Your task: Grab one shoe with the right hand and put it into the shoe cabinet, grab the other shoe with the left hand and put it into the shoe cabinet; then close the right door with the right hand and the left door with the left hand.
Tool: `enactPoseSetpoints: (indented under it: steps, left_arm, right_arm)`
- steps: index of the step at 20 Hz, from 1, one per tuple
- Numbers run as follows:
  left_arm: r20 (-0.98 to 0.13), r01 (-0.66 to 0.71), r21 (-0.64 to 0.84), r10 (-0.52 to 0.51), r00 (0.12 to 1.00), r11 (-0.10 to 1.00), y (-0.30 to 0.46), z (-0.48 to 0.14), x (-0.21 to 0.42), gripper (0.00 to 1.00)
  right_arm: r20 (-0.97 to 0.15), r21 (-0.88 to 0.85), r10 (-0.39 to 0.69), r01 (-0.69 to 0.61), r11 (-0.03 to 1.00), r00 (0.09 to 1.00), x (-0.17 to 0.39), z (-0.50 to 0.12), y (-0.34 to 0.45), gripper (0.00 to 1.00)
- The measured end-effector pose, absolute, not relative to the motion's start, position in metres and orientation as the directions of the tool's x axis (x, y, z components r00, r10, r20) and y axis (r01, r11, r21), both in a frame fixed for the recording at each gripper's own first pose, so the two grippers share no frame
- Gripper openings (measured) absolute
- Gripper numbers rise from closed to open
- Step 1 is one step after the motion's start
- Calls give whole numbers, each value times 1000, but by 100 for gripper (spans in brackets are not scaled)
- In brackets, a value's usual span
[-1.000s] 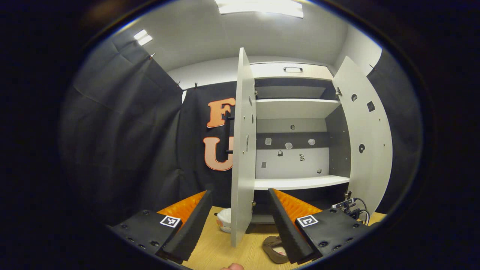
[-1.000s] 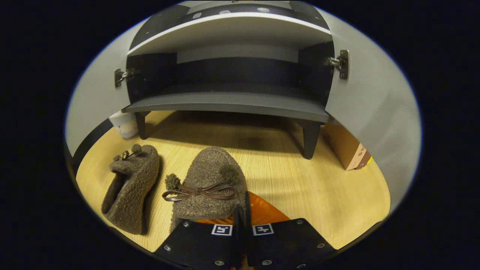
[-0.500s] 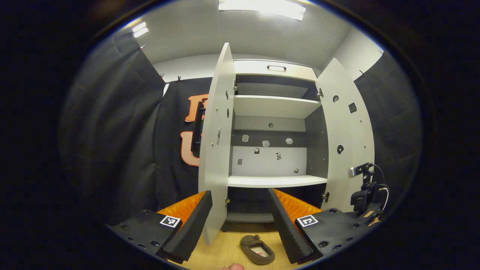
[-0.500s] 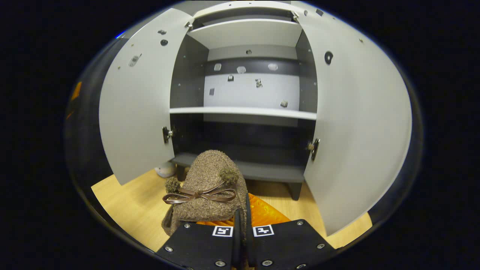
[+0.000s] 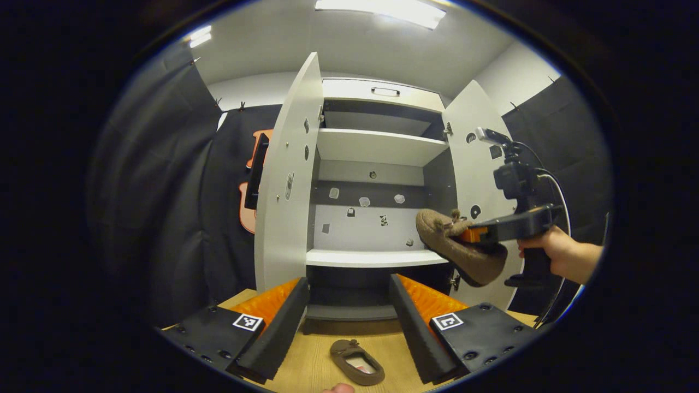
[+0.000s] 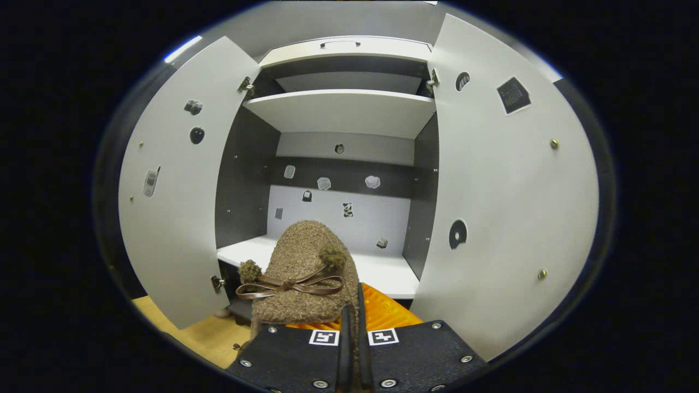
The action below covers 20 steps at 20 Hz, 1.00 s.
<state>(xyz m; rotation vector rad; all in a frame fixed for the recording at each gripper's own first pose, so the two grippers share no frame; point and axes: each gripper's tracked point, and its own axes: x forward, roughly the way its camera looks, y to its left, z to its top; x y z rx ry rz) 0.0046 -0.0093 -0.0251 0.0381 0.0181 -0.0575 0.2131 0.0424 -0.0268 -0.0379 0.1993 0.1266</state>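
Observation:
A fuzzy brown shoe [image 6: 303,270] with a bow hangs in the air, my right gripper [image 6: 352,314] shut on its rim. In the right gripper view its toe points at the cabinet's white middle shelf [image 6: 382,275]. The left gripper view has that same shoe [image 5: 456,248] raised in front of the right door [image 5: 464,164], level with the shelf [image 5: 371,257], held by the right gripper [image 5: 478,234]. The other brown shoe [image 5: 356,361] lies on the wooden floor below my left gripper [image 5: 349,319], which stands open and holds nothing. Both cabinet doors stand open.
The left door [image 5: 281,185] swings out toward me, with a dark handle [image 5: 254,172] on its outer side. A hand [image 5: 557,256] holds the right gripper's grip. The bottom compartment [image 5: 349,305] is dark and low. Black cloth walls flank the cabinet.
My right gripper has lifted the shoe from floor level up to the height of the middle shelf. The left gripper view has shifted a little; the other shoe still lies on the floor.

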Motion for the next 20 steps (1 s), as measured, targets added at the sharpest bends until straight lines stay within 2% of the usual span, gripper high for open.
enactPoseSetpoints:
  steps: [6,7,10,11,12,14,15,19,20]
  left_arm:
    - [-43,1,25,0,999,1000,11,-29,6,96]
    - [-47,-10,28,12,999,1000,14,-30,4,99]
    - [-54,-55,35,57,997,998,29,-32,-1,97]
    - [-59,-71,36,73,996,997,34,-33,-4,99]
    - [-67,-85,37,87,994,996,38,-36,-5,97]
    - [-80,-113,41,116,990,993,47,-39,-7,97]
    - [-83,-125,44,128,988,991,50,-39,-8,100]
    - [-96,-162,56,167,981,985,63,-41,-9,96]
    - [-104,-164,49,169,980,985,63,-44,-8,100]
  right_arm:
    - [-292,-18,114,-125,992,949,346,-34,57,6]
    - [-324,-17,102,-114,993,941,367,-45,58,6]
    - [-438,23,81,-79,997,895,418,-89,63,6]
    - [-494,34,69,-60,998,867,428,-108,62,6]
    - [-542,44,52,-33,998,839,437,-125,59,6]
    - [-600,60,14,27,998,800,449,-148,47,7]
    - [-623,69,4,50,996,782,451,-158,43,7]
    - [-661,79,5,63,995,750,457,-179,36,13]
    - [-662,79,4,64,995,750,458,-181,36,15]
